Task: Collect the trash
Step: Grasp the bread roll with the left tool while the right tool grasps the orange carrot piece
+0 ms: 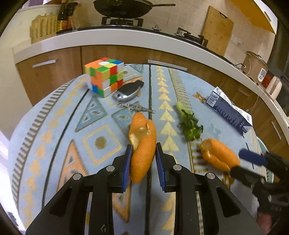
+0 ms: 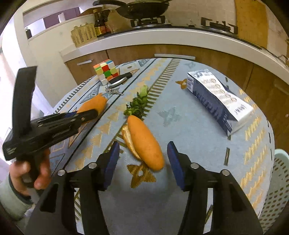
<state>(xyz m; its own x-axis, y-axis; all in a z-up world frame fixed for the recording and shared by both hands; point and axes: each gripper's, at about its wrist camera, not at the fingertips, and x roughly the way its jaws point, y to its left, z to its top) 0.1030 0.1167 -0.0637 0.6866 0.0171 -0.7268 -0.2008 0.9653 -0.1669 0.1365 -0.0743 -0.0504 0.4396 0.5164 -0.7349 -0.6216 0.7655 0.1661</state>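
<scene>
My left gripper is shut on an orange peel, its blue pads pressing both sides; this peel also shows in the right wrist view. A second orange peel lies on the patterned tablecloth between the open jaws of my right gripper, not touched by them. It also shows in the left wrist view, with my right gripper around its end. A leafy green vegetable scrap lies just beyond it. A blue and white carton lies on its side at the right.
A Rubik's cube and a car key with keyring sit at the table's far left. A pale perforated basket stands beside the table at the right edge. Kitchen cabinets and a counter with a wok run behind.
</scene>
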